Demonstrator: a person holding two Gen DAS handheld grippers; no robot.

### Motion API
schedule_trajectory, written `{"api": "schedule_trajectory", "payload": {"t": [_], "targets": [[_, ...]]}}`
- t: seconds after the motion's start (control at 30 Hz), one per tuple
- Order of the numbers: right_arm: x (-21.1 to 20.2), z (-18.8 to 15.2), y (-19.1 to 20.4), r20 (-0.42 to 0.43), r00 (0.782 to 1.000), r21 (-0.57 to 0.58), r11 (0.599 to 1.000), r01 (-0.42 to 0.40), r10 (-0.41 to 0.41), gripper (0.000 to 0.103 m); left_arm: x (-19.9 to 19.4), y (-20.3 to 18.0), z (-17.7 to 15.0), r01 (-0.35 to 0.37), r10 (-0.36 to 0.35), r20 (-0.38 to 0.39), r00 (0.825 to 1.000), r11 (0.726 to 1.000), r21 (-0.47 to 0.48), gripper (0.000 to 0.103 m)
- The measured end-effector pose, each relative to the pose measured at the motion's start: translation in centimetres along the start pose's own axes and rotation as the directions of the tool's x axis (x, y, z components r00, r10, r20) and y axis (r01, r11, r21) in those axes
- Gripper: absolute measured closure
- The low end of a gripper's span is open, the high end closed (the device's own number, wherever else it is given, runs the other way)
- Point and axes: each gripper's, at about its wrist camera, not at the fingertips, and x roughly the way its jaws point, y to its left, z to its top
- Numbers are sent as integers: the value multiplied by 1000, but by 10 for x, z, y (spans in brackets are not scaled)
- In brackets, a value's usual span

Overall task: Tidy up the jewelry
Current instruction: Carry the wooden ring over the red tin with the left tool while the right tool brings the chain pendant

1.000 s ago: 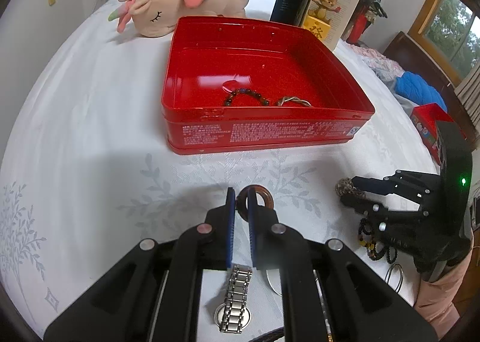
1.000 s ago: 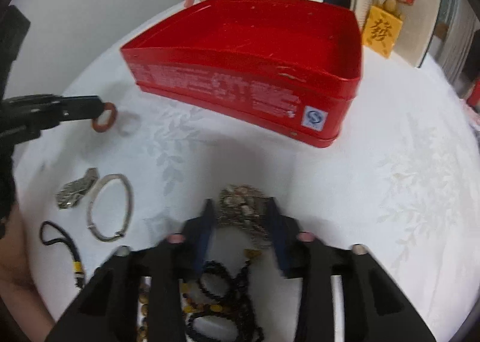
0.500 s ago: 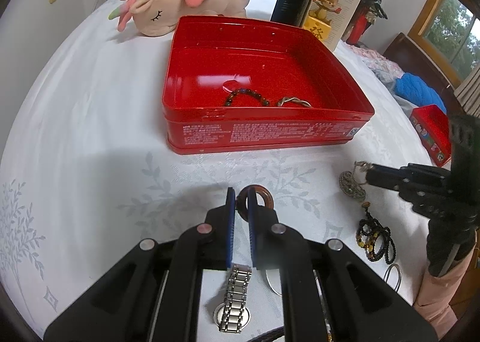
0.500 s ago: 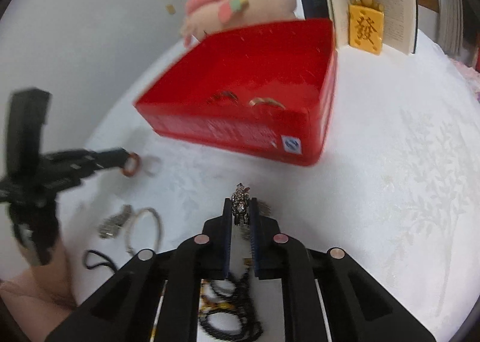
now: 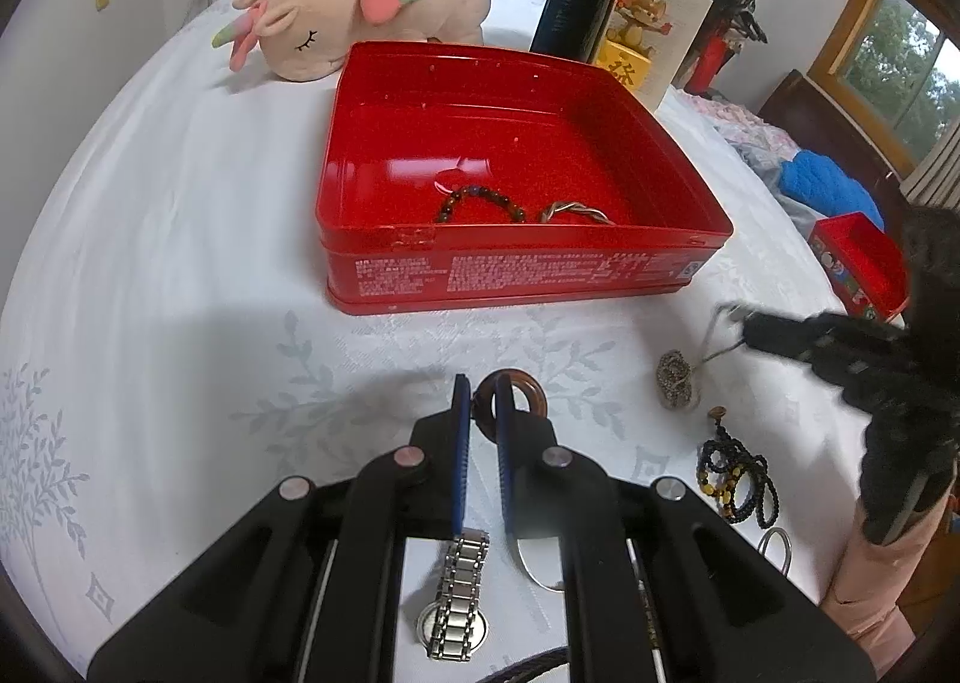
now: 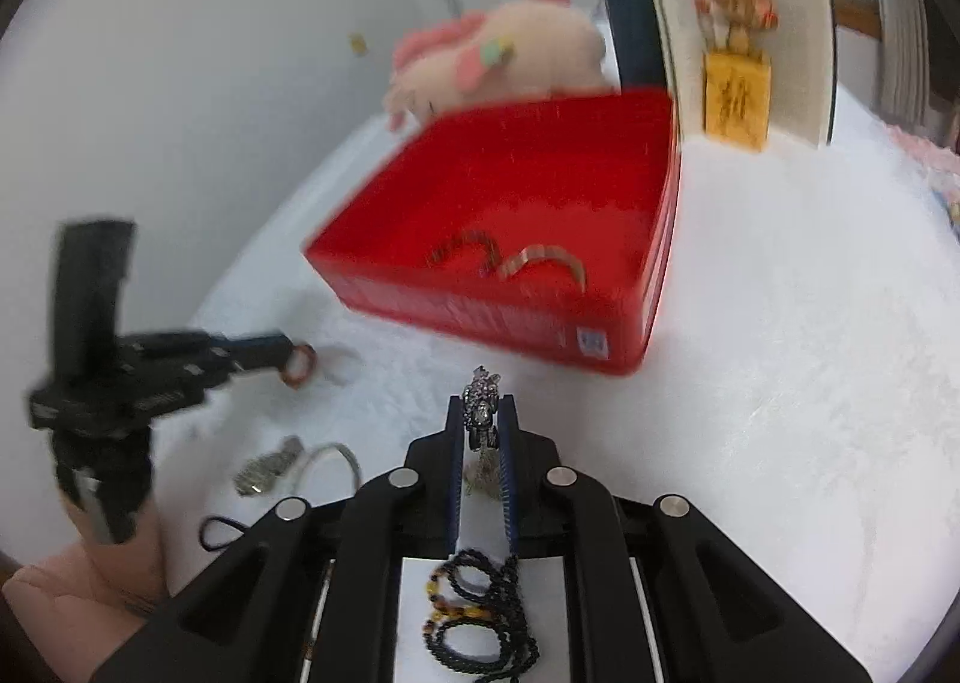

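Note:
An open red tin (image 5: pixel 522 269) (image 6: pixel 657 239) stands on the white tablecloth and holds a dark beaded bracelet (image 5: pixel 480 200) and a twisted metal bangle (image 5: pixel 576 212). My left gripper (image 5: pixel 483 392) is shut on a brown ring (image 5: pixel 522 395) just in front of the tin; it also shows in the right wrist view (image 6: pixel 288 356). My right gripper (image 6: pixel 480 413) is shut on a silver chain necklace (image 6: pixel 480 413) and lifts it; its pendant (image 5: pixel 675 377) hangs down to the cloth.
On the cloth lie a metal watch (image 5: pixel 459 593), a thin silver bangle (image 6: pixel 336 458), black and amber bead strands (image 5: pixel 735 479) and a small ring (image 5: pixel 777 545). A pink plush toy (image 5: pixel 360 11), an open book (image 5: pixel 630 23) and a small red box (image 5: pixel 858 263) stand around.
My right gripper closed on the silver necklace, lifted it off the cloth and moved toward the tin. My left gripper stayed still with the brown ring.

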Motion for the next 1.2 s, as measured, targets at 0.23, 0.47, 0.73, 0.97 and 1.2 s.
{"api": "schedule_trajectory", "payload": {"t": [0.23, 0.47, 0.73, 0.97, 1.2], "targets": [[29, -8, 3, -93, 990, -29, 994, 101, -103, 59, 1, 2, 1, -1, 1, -4, 1000, 1000, -6, 96], [43, -24, 19, -108, 978, -123, 978, 166, -180, 56, 1, 1, 0, 1, -1, -3, 1000, 1000, -3, 96], [42, -27, 21, -99, 984, -129, 982, 138, -151, 89, 1, 1, 0, 0, 0, -3, 1000, 1000, -6, 96], [22, -15, 5, -63, 998, -31, 999, 17, -19, 92, 1, 2, 0, -2, 2, -2, 1000, 1000, -7, 96], [-7, 2, 5, 15, 998, -4, 998, -66, 67, 92, -2, 0, 3, -7, 7, 4, 1000, 1000, -9, 96]]}}
